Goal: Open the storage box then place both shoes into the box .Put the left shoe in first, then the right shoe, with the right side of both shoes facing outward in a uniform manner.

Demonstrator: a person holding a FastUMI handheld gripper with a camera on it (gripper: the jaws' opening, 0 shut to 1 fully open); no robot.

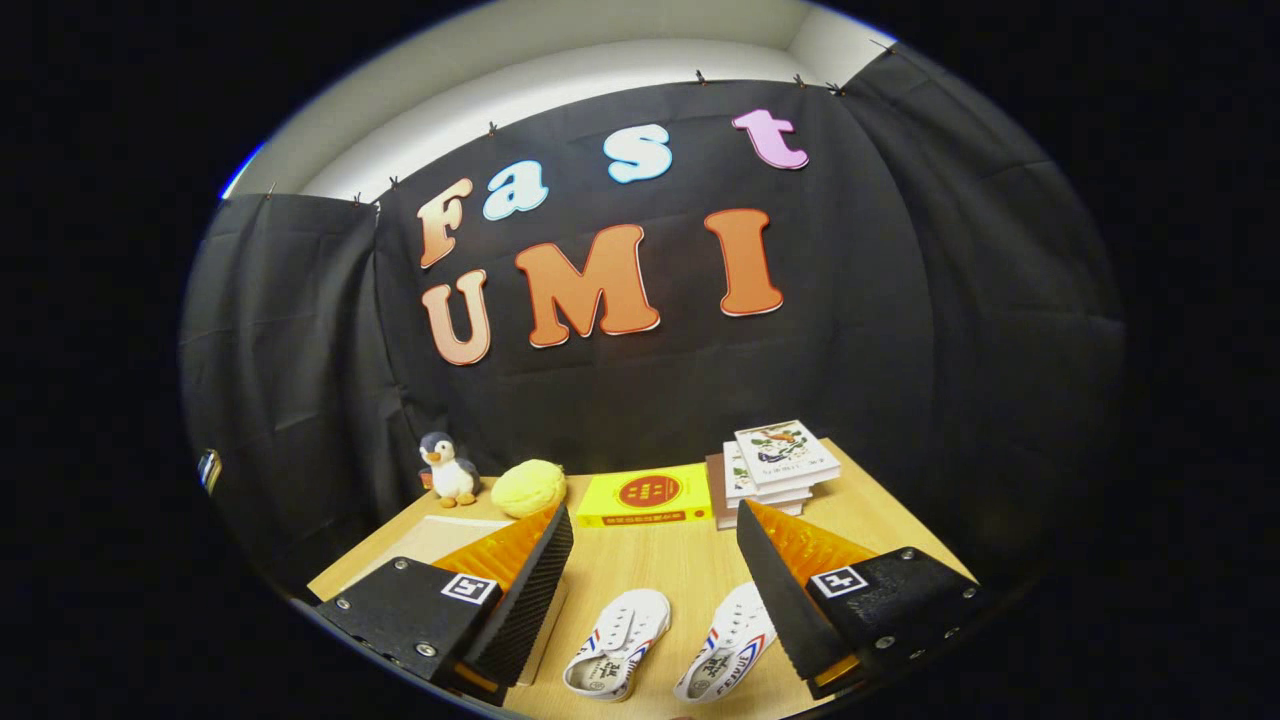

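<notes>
Shoes are lying side by side on the bench (680, 570), between and below the two fingers of the claw (655, 560): the nearer-left shoe (620, 640) and the other shoe (728, 653) just beside it, not touching. Both are pointing their toes away from the claw, a layout that is probably giving the person a clear reach to each one in turn. Which is the left shoe and which the right I cannot tell for certain.

The claw is hanging above the bench with its fingers spread wide and gripping nothing. That is suiting a start, since the box has to be opened first. A pale flat panel (450, 535) is lying behind the left finger; it may be the storage box, but too much is hidden to say.

Along the back of the bench, clear of the shoes, other things are sitting. Counting: two shoes, one toy penguin (450, 468), one yellow ball (528, 487), one yellow book (645, 497), and one stack of books (780, 465) with about three in it.
</notes>
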